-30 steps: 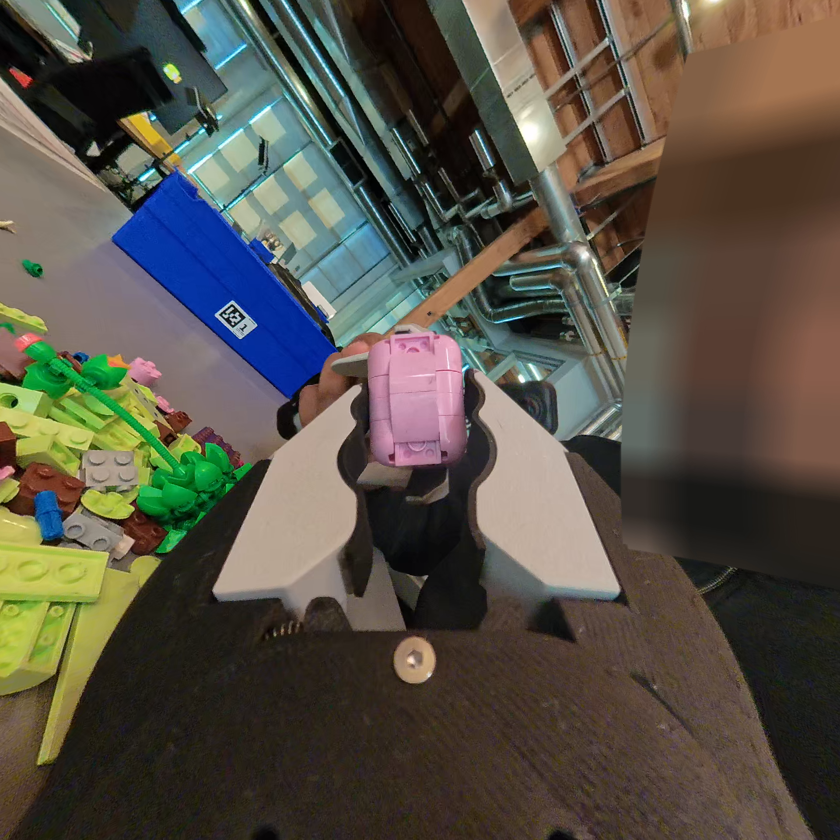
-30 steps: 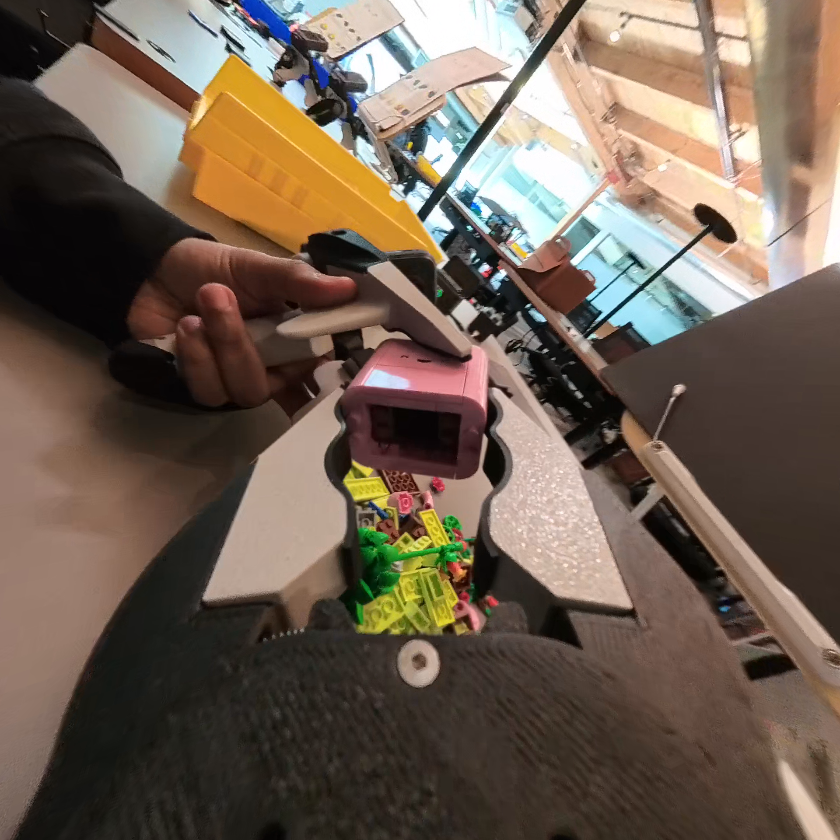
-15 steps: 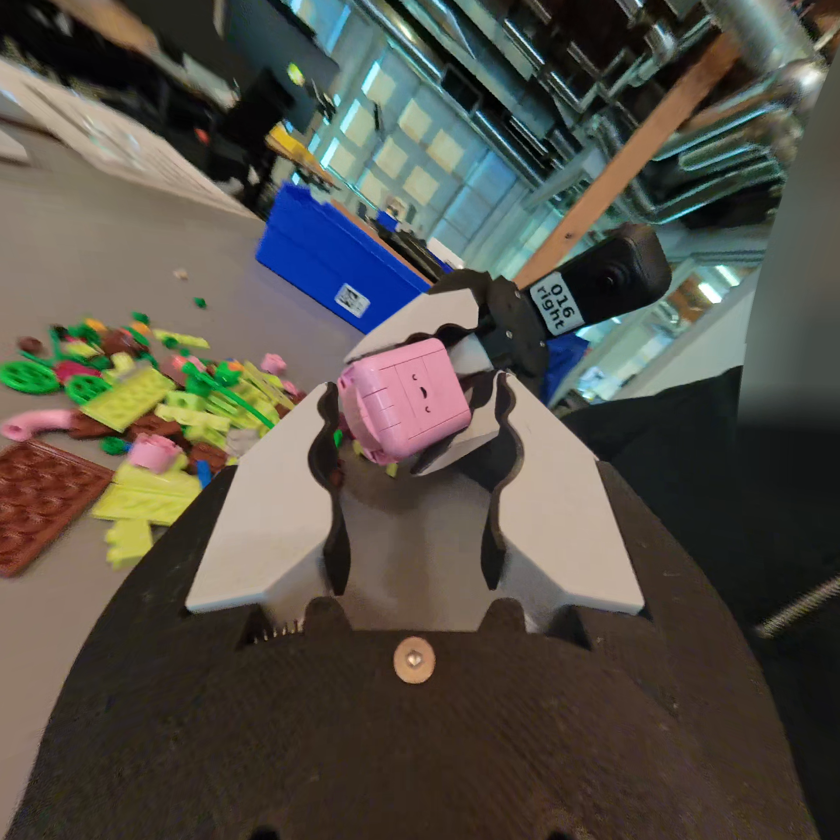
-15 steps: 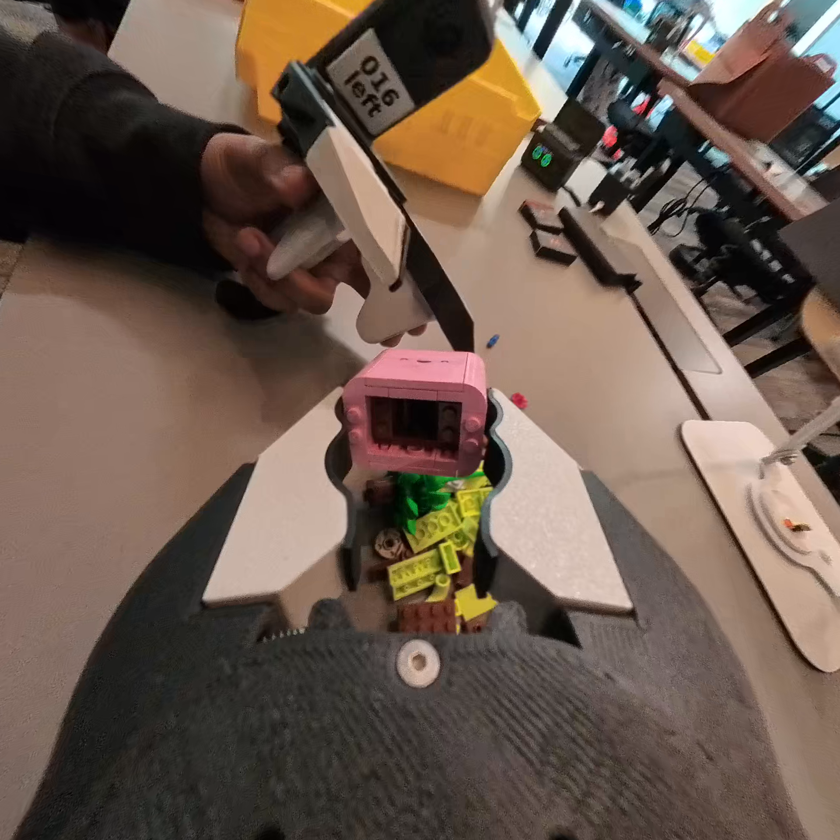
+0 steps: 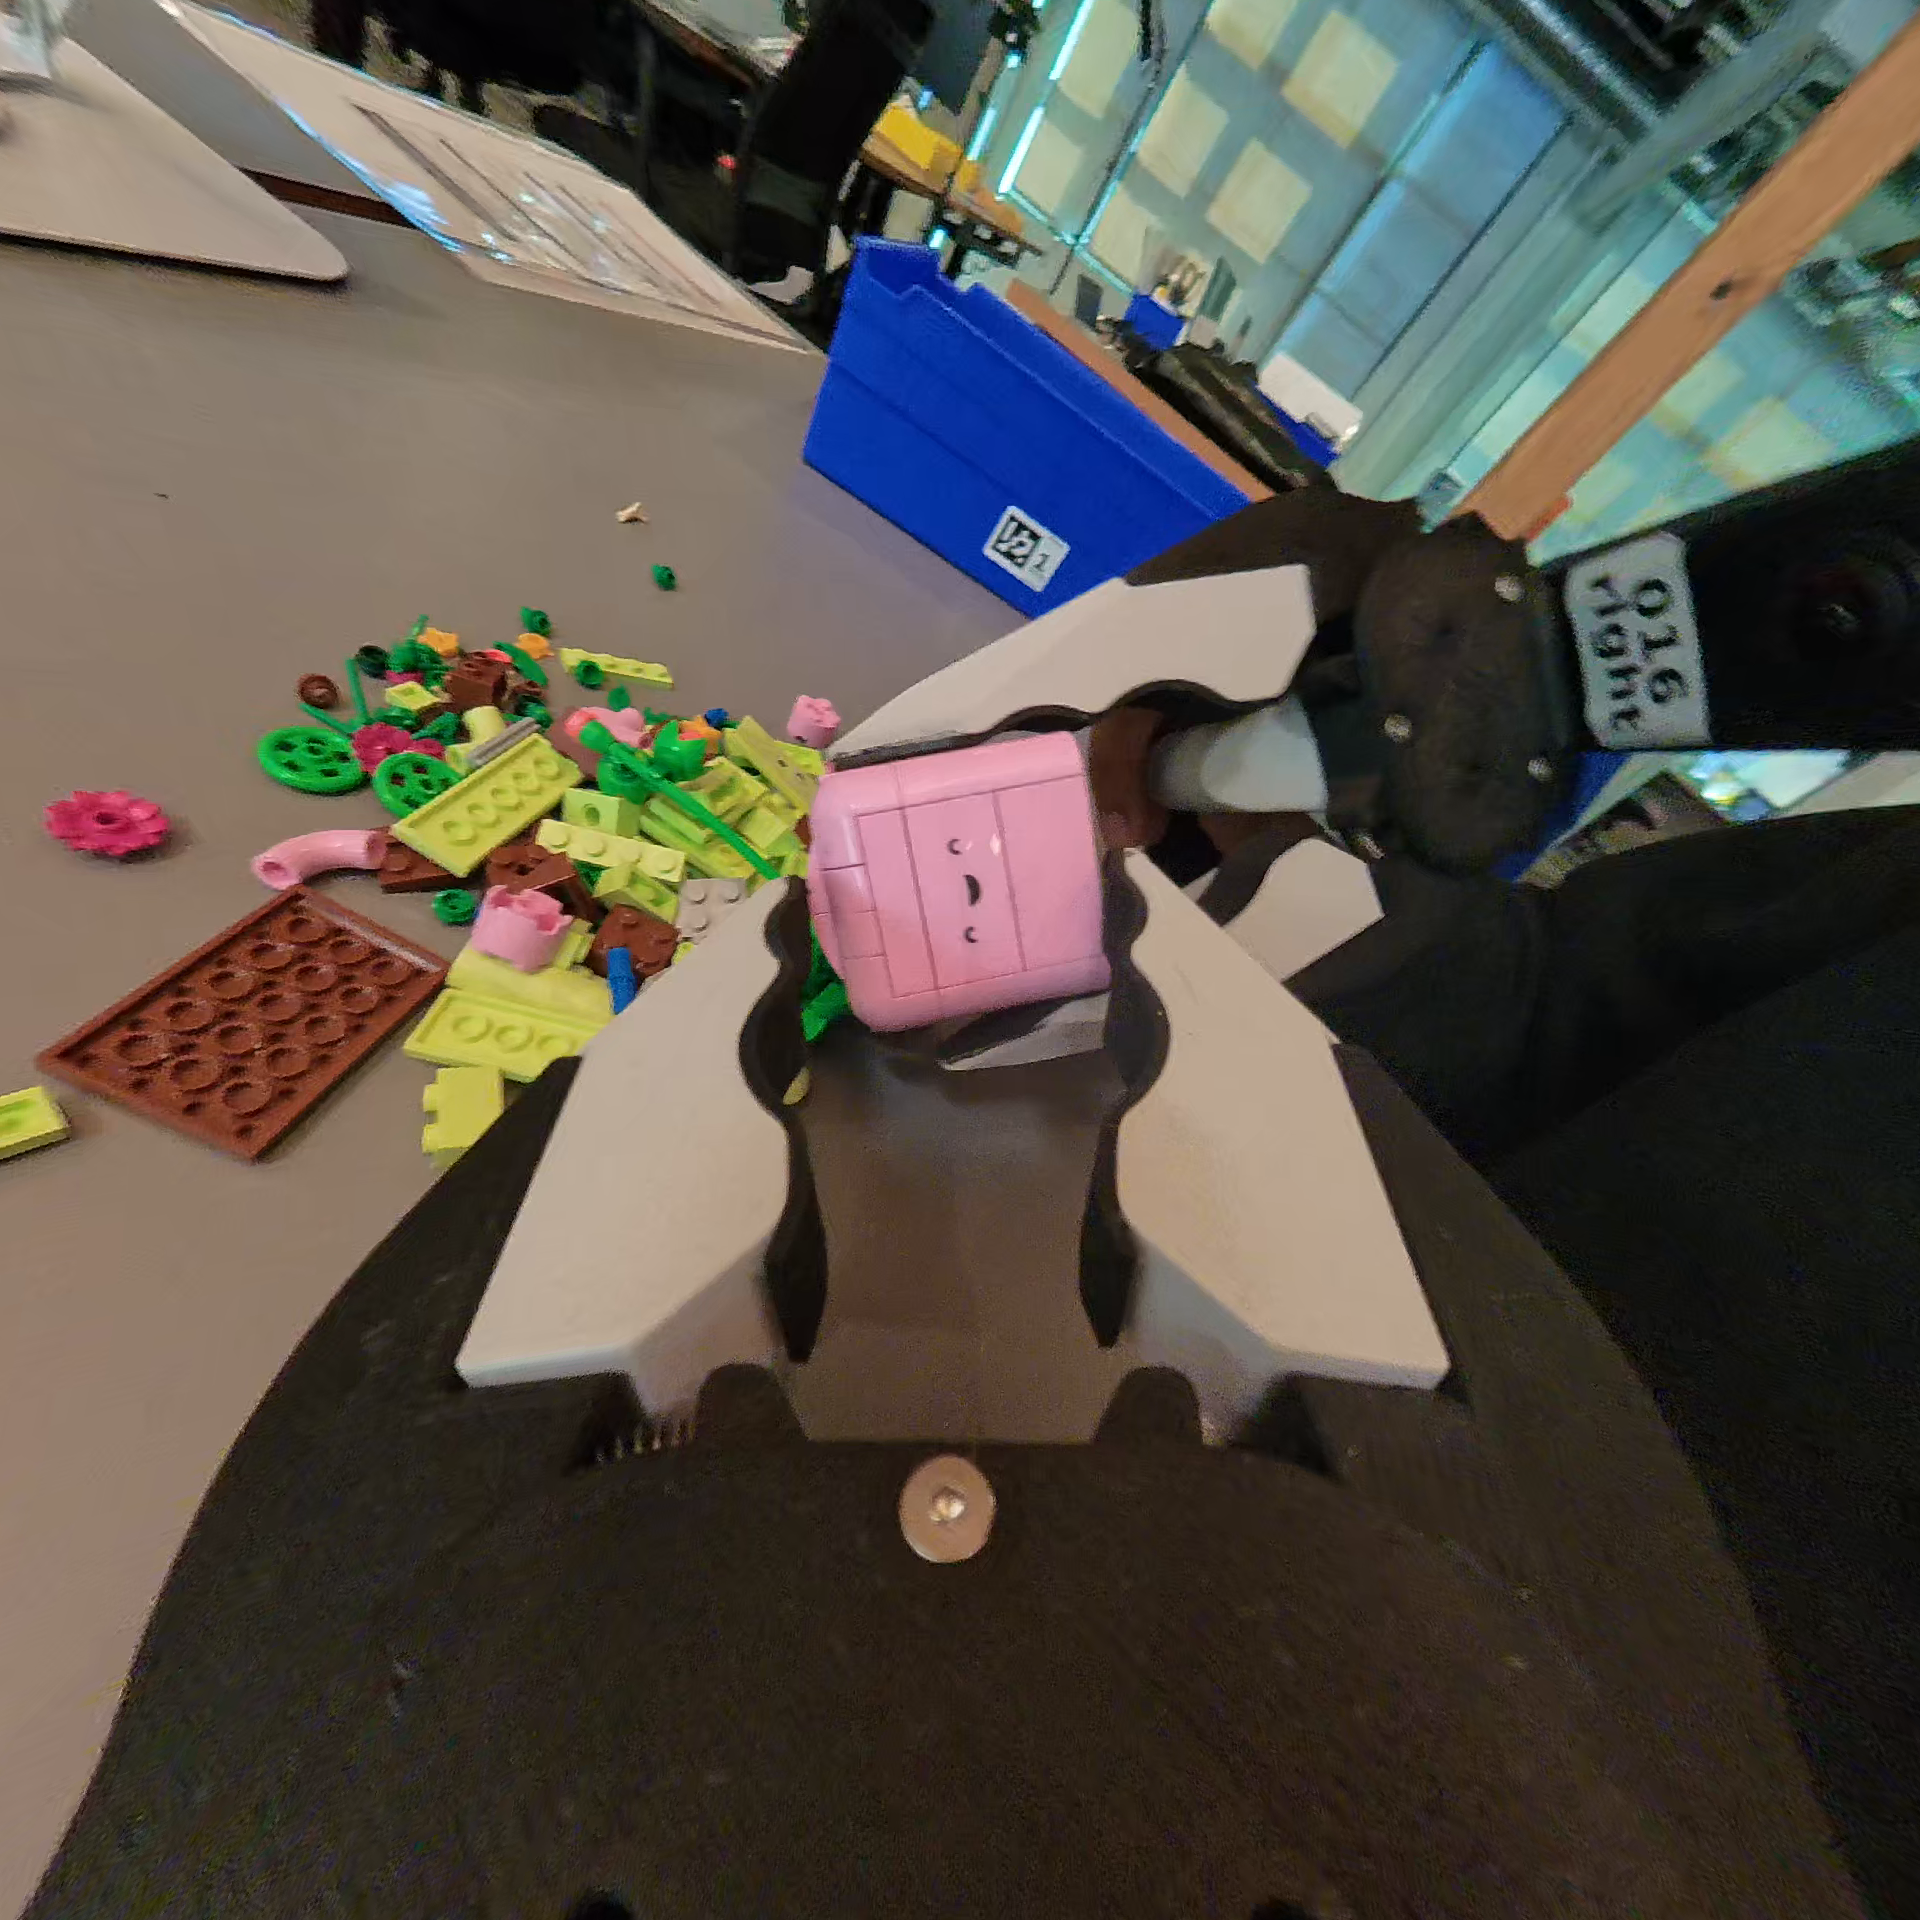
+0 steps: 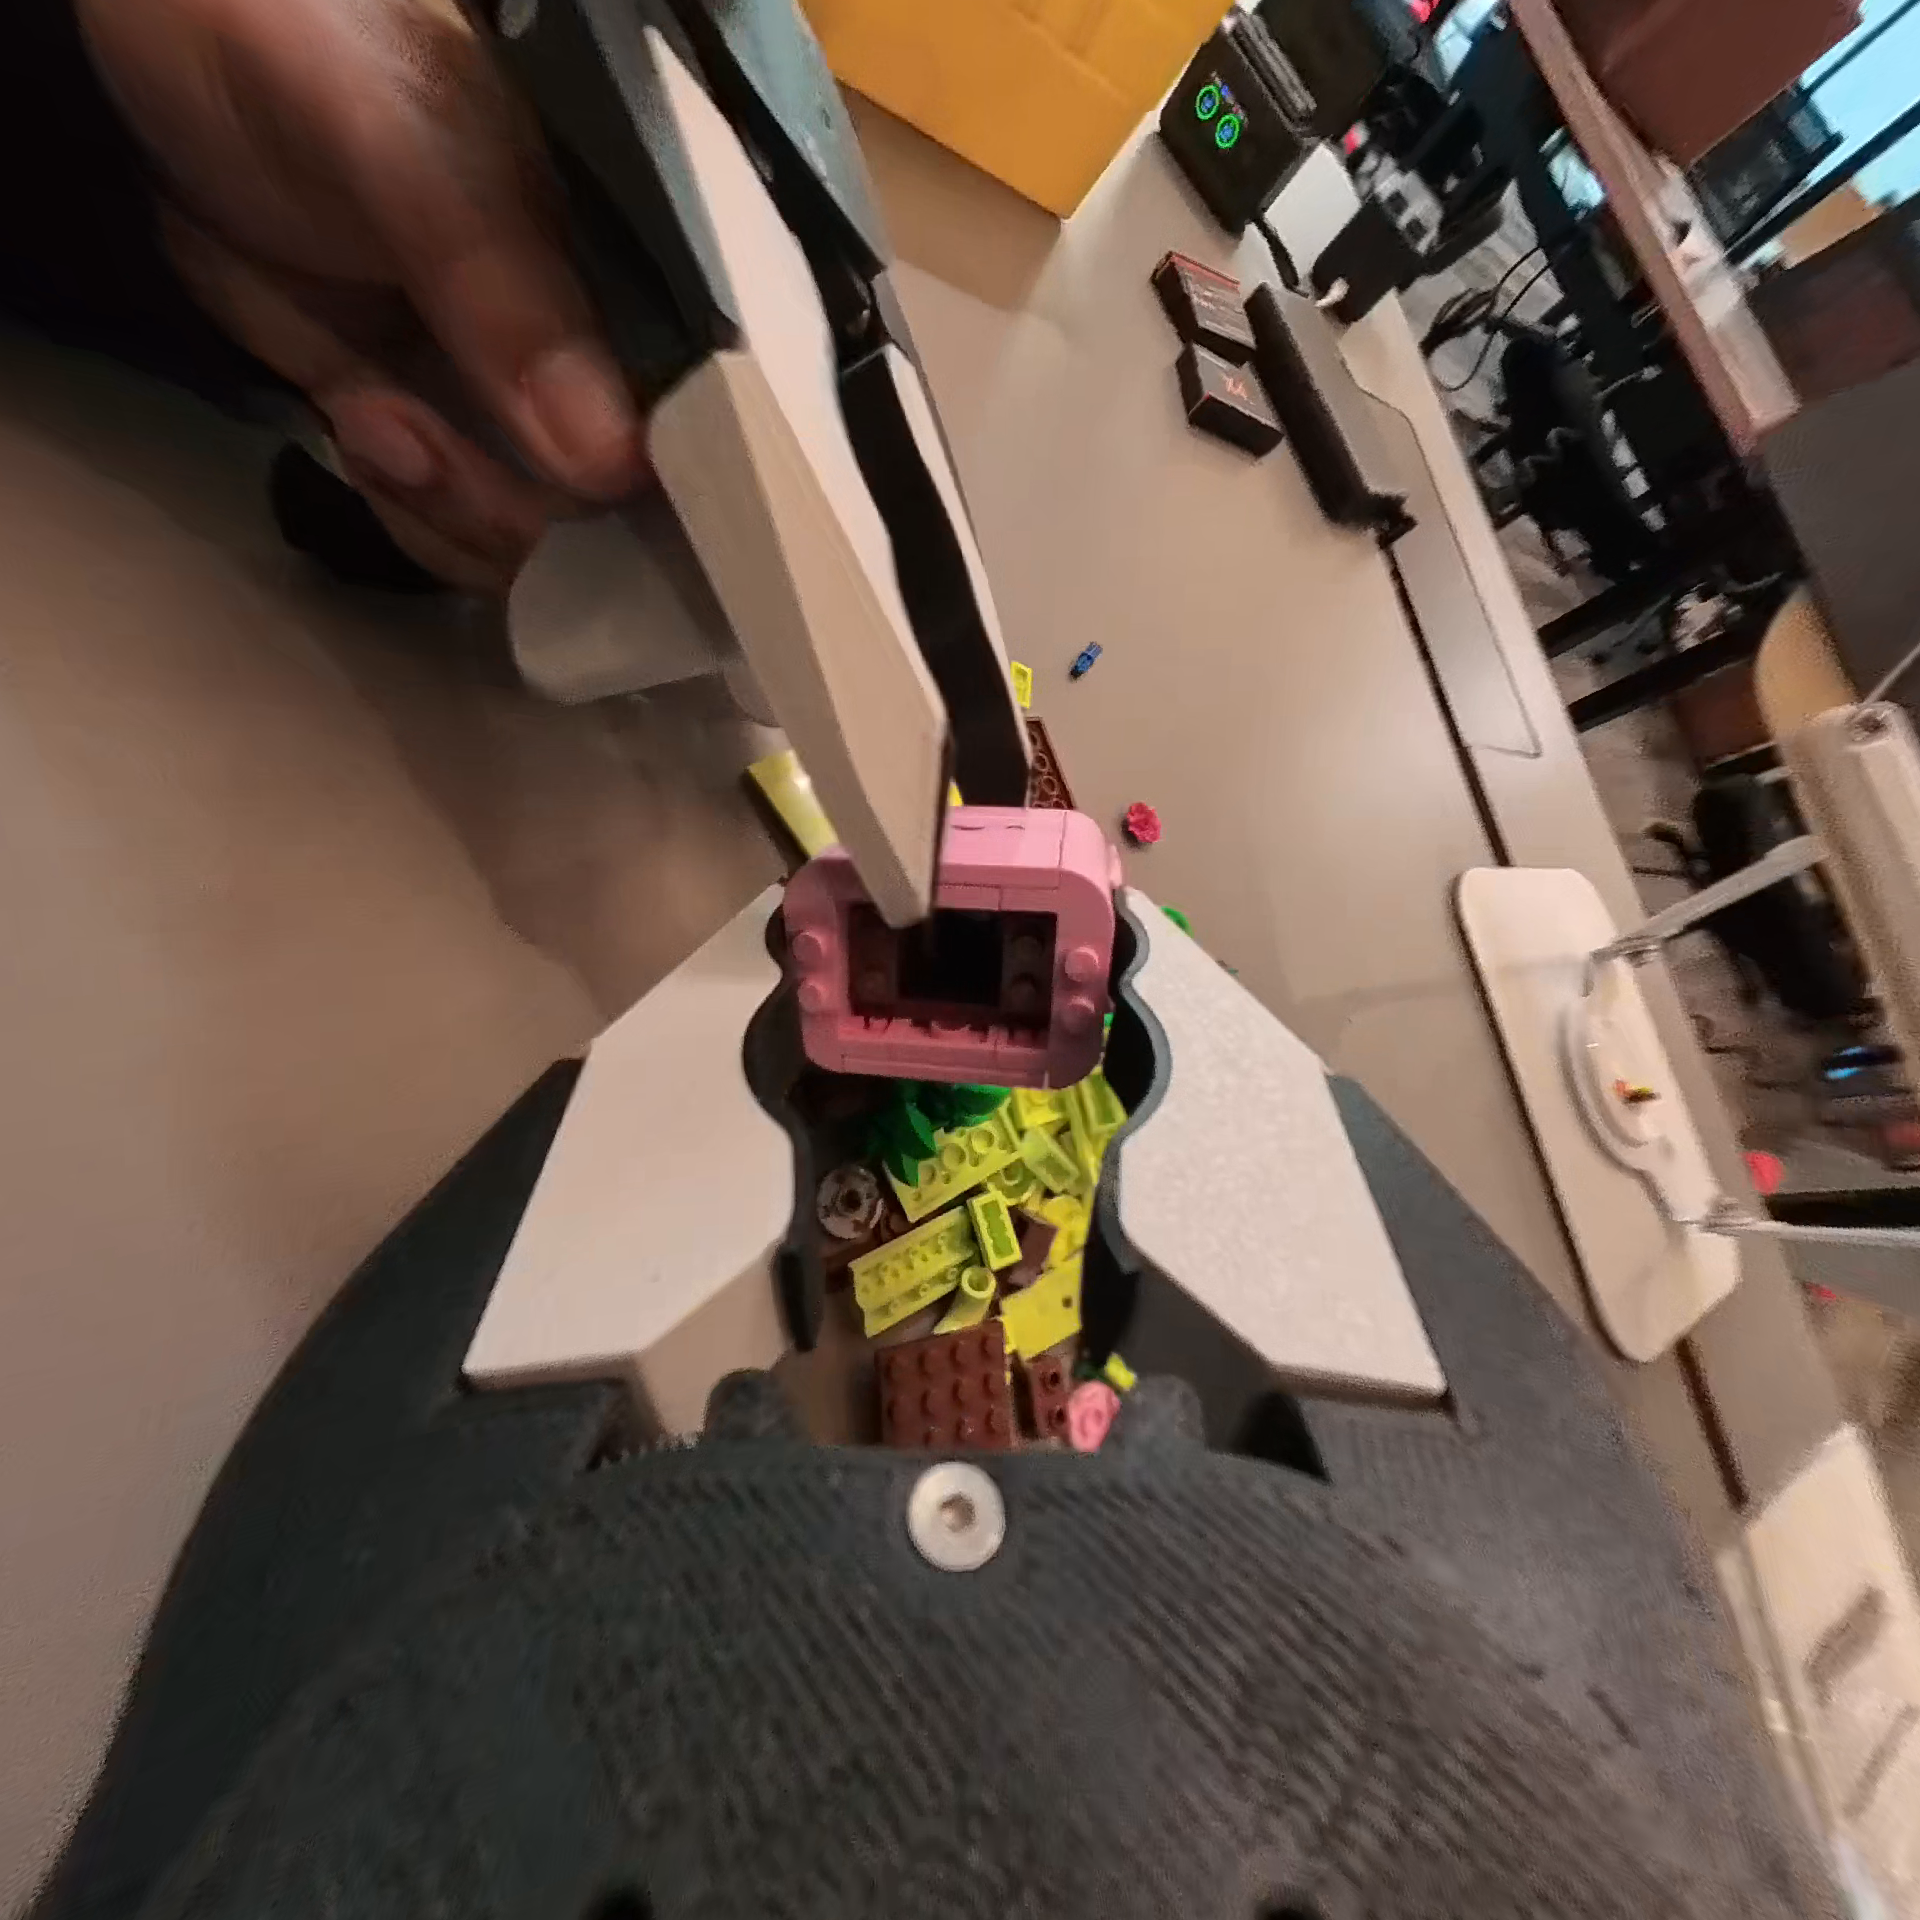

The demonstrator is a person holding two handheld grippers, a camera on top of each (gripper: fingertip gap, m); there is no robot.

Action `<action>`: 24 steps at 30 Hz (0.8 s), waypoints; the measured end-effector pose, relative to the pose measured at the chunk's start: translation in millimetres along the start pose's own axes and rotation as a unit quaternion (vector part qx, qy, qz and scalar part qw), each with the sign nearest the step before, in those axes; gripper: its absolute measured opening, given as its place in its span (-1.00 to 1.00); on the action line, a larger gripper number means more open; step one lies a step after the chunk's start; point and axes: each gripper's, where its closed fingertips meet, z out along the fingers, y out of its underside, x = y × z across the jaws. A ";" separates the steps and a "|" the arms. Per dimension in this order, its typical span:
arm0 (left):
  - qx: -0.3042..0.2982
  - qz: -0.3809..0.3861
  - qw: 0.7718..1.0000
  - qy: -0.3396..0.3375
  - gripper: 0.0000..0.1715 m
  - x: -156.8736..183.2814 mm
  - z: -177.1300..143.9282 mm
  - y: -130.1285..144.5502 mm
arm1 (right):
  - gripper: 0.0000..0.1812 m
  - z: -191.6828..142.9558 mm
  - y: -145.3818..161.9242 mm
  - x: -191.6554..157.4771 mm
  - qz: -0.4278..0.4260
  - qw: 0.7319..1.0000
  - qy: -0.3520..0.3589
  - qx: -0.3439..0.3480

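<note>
A pink brick-built box [image 5: 956,883] with a small face on one side and a hollow dark opening [image 6: 966,966] on another is held above the table by both grippers. My left gripper [image 5: 954,904] is shut on it, one finger on each side. My right gripper [image 6: 951,966] is shut on it too, crosswise. In the left wrist view the right gripper's fingers [image 5: 1143,634] lie above and below the box. In the right wrist view a left gripper finger [image 6: 831,644] lies over the box's open side, with a hand [image 6: 364,260] behind it.
A pile of loose green, lime, brown and pink bricks [image 5: 582,821] lies on the grey table under the box, with a brown plate [image 5: 239,1008] beside it. A blue bin [image 5: 977,457] stands behind, and a yellow bin [image 6: 997,104], black devices [image 6: 1226,343] and a white board [image 6: 1558,1091] lie farther off. My two grippers' fingertips are within a few centimetres of each other. The left tips stand about 10 cm off the brown plate [image 5: 239,1008].
Both grippers have tilted down from pointing at the ceiling toward the table, still holding the box. The box has turned, so its face now shows in the left wrist view.
</note>
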 end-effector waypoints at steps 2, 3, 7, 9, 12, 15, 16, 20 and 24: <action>-0.003 -0.001 1.000 -0.002 -0.37 -1.3 -1.4 0.3 | -0.40 1.1 -1.2 -0.1 -0.029 0.999 0.017 -0.003; -0.005 -0.008 1.000 0.004 -0.37 -0.3 -2.1 0.1 | -0.40 1.4 -1.6 -0.3 -0.036 0.999 0.021 -0.003; 0.018 -0.014 1.000 0.012 -0.37 3.1 -6.2 -9.1 | -0.40 -2.8 -14.4 5.3 -0.038 0.997 0.041 0.053; 0.024 -0.018 0.999 0.012 -0.37 3.0 -7.5 -11.5 | -0.40 -4.4 -18.7 8.4 -0.047 0.995 0.060 0.071; 0.029 -0.031 0.999 0.024 -0.38 4.9 -7.9 -12.5 | -0.36 -3.8 -22.3 10.7 -0.071 0.991 0.089 0.077; 0.031 -0.071 0.994 0.071 -0.37 13.9 -7.3 -12.4 | -0.32 -6.1 -30.9 9.4 -0.074 0.987 0.097 0.105; 0.034 -0.087 0.991 0.092 -0.37 17.7 -7.9 -13.4 | -0.35 -9.5 -35.7 8.9 -0.068 0.985 0.095 0.125; 0.033 -0.145 0.972 0.183 -0.37 36.8 -9.6 -14.2 | -0.34 -28.5 -57.3 1.9 -0.033 0.975 0.051 0.216; 0.034 -0.175 0.957 0.229 -0.37 45.4 -10.2 -14.7 | -0.34 -38.8 -67.6 -1.0 -0.022 0.967 0.037 0.249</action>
